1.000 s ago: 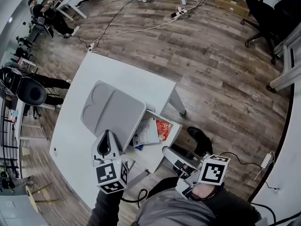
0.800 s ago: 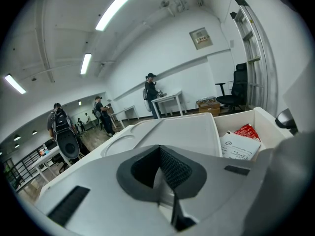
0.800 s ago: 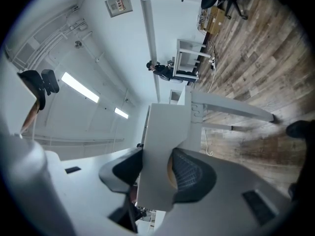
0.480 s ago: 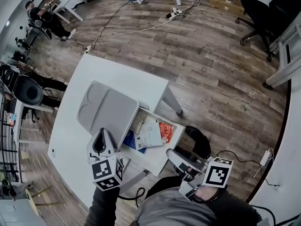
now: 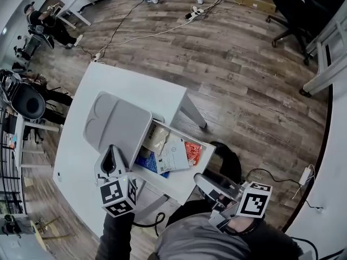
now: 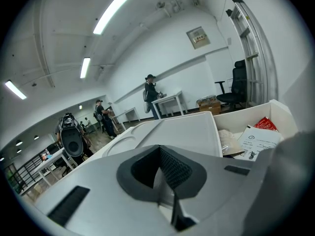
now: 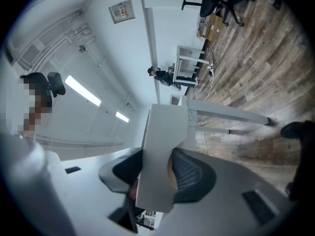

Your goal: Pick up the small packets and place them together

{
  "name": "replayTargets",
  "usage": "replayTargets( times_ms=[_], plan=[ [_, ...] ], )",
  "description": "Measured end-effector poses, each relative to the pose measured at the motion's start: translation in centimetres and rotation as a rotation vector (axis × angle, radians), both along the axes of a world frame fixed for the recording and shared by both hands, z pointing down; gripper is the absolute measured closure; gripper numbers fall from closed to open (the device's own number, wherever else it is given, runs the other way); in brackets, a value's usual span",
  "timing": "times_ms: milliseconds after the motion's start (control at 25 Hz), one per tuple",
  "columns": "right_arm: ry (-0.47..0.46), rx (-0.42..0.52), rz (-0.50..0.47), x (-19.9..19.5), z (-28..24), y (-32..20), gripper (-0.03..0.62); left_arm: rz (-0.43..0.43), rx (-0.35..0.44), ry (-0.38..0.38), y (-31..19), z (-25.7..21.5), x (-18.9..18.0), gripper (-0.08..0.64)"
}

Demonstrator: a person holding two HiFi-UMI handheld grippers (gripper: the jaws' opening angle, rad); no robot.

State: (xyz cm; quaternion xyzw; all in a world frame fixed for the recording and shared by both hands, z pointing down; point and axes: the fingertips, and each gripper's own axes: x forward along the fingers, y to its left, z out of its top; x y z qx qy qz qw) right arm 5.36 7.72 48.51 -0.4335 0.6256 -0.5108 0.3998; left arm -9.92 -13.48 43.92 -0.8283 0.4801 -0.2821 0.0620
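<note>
A white drawer (image 5: 179, 181) stands pulled out from under the white table (image 5: 135, 85). In it lie a red packet (image 5: 193, 151), a white printed sheet (image 5: 174, 155), a blue packet (image 5: 145, 161) and a pale clear packet (image 5: 159, 137). My right gripper (image 5: 204, 182) is shut on the drawer's front panel (image 7: 162, 141), which fills the space between its pads. My left gripper (image 5: 110, 159) rests low at the near end of a grey tray (image 5: 116, 124), jaws shut and holding nothing. The left gripper view shows the red packet (image 6: 266, 124) and sheet (image 6: 261, 141) to its right.
The grey tray covers much of the tabletop and overhangs the drawer's inner end. A person's shoe (image 5: 225, 157) is on the wooden floor beside the drawer. Cables (image 5: 157, 34) cross the floor beyond the table. Office chairs (image 5: 290, 10) stand far right; people sit at far left.
The drawer has slid further out of the table with my right gripper, uncovering the blue and clear packets. The left gripper has stayed by the tray.
</note>
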Motion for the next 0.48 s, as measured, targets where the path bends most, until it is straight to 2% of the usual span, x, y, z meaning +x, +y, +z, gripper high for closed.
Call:
replayTargets(
  times_ms=[480],
  plan=[
    [-0.015, 0.003, 0.001, 1.2, 0.6, 1.5, 0.396, -0.011, 0.006, -0.006, -0.1, 0.0, 0.4, 0.565]
  ],
)
